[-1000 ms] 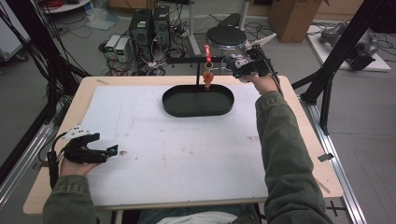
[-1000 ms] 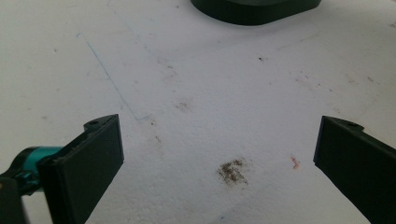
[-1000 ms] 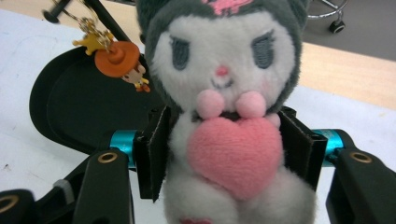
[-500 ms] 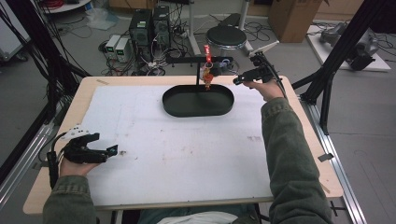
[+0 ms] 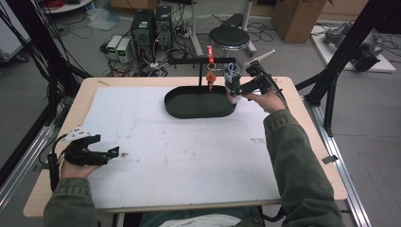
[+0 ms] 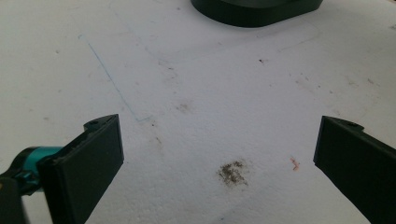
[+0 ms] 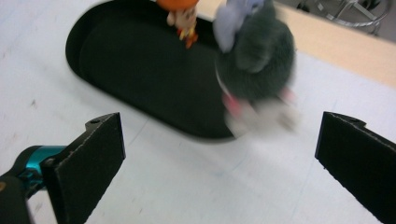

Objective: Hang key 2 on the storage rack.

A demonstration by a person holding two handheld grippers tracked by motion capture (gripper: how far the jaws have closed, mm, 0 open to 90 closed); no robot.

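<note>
A lab: floor-standing computer towers (image 5: 151, 28), tangled cables (image 5: 175, 52), black frame struts (image 5: 350, 52), cardboard boxes (image 5: 291, 12).

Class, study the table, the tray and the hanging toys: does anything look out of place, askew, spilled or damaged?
Nothing is spilled or broken. The white table cover carries smudges and a dark stain. The grey plush toy is blurred beside the black tray, ahead of the open right gripper.

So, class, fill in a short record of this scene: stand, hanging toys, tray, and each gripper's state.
stand: black rack behind the tray
hanging toys: orange figure; grey plush toy, blurred
tray: black oval tray, nothing seen lying in it
right gripper: jaws just opened, apart, plush toy beyond them
left gripper: jaws open over the white mat
</note>
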